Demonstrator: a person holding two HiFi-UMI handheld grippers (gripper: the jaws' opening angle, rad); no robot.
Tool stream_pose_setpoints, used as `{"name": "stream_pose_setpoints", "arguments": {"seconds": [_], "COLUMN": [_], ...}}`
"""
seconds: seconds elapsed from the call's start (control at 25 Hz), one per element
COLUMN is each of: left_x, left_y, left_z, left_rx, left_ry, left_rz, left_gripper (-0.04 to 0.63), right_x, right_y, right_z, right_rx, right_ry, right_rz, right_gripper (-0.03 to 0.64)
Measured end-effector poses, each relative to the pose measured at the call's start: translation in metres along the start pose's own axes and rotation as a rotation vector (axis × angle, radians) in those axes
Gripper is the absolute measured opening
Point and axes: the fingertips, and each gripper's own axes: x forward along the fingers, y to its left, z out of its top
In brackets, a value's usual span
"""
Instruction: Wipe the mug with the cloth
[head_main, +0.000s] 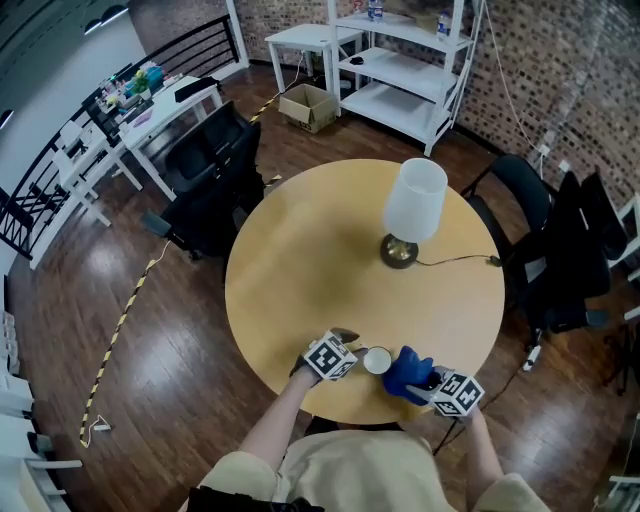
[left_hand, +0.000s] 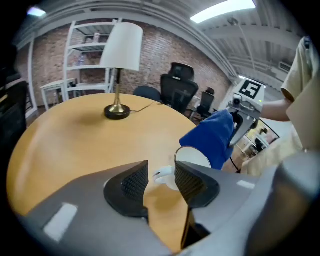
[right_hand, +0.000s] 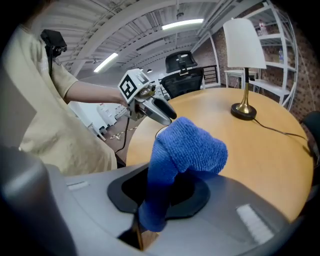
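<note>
A white mug (head_main: 377, 360) stands near the front edge of the round wooden table (head_main: 320, 250). My left gripper (head_main: 350, 350) is at its left. In the left gripper view the jaws of my left gripper (left_hand: 161, 175) stand apart, with the mug's handle (left_hand: 164, 173) in the gap at their tips and the left pad clear of it. The mug's rim (left_hand: 192, 159) shows just beyond. My right gripper (head_main: 428, 382) is shut on a blue cloth (head_main: 408, 372), which hangs bunched right beside the mug. The cloth (right_hand: 190, 147) hides most of the mug in the right gripper view.
A lamp with a white shade (head_main: 412, 205) stands on the table's far right side, and its cord (head_main: 460, 262) runs off the right edge. Black office chairs (head_main: 215, 170) (head_main: 560, 250) stand on either side of the table. White shelves (head_main: 400, 60) stand at the back.
</note>
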Motion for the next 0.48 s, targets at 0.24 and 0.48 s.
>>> {"name": "stream_pose_setpoints", "arguments": {"seconds": [0.24,0.48], "left_x": [-0.004,-0.006], "left_y": [-0.005,0.005], "left_z": [0.002,-0.019], "left_rx": [0.154,0.213], "left_ry": [0.096,0.179], "left_rz": [-0.186,-0.262], "left_gripper": [0.178,0.176], "right_x": [-0.024,0.009], "right_y": [-0.019,-0.022], "right_z": [-0.017,-0.008], "right_rx": [0.105,0.105], "right_ry": [-0.016,-0.043], "right_rz": [-0.114,-0.145], "right_gripper": [0.078,0.078]}}
